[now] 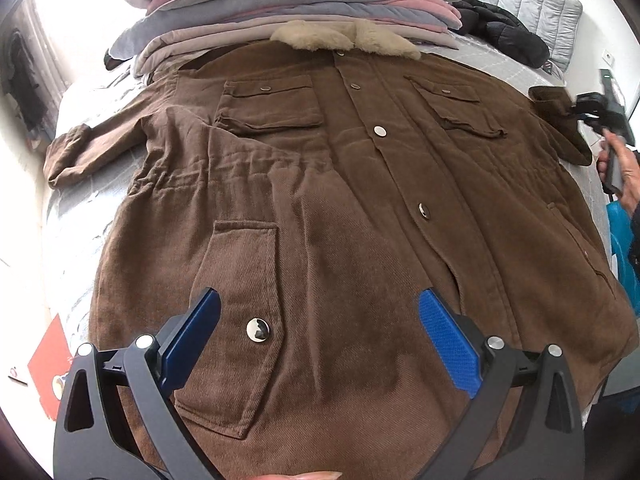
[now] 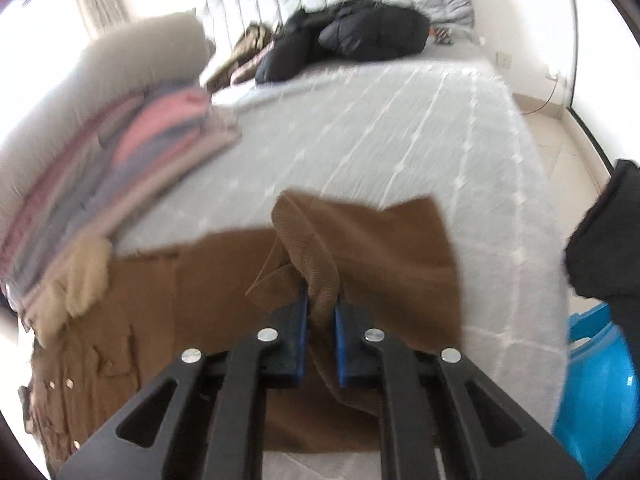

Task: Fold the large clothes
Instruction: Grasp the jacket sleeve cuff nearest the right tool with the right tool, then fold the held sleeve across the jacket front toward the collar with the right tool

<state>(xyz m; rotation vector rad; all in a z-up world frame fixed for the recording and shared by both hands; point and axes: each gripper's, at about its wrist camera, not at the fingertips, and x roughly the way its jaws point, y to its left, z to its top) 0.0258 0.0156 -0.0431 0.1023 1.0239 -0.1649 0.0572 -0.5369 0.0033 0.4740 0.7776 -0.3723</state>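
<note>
A large brown corduroy coat with a fleecy collar lies front-up, spread across a grey bed; it looks thick, heavy and limp, best taken by cuffs or hem. The left tongs hover wide above its lower pocket, holding nothing. The right tongs, pointing up the bed, pinch the sleeve cuff, lifted off the bed.

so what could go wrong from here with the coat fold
The right hand-held gripper pinches only the sleeve cuff, so the heavy corduroy could slip out mid-fold. The left hand-held gripper hangs open over the brown coat, pinning nothing, so the body may drag. The fur collar touches the folded clothes stack, which could get disturbed.
</note>
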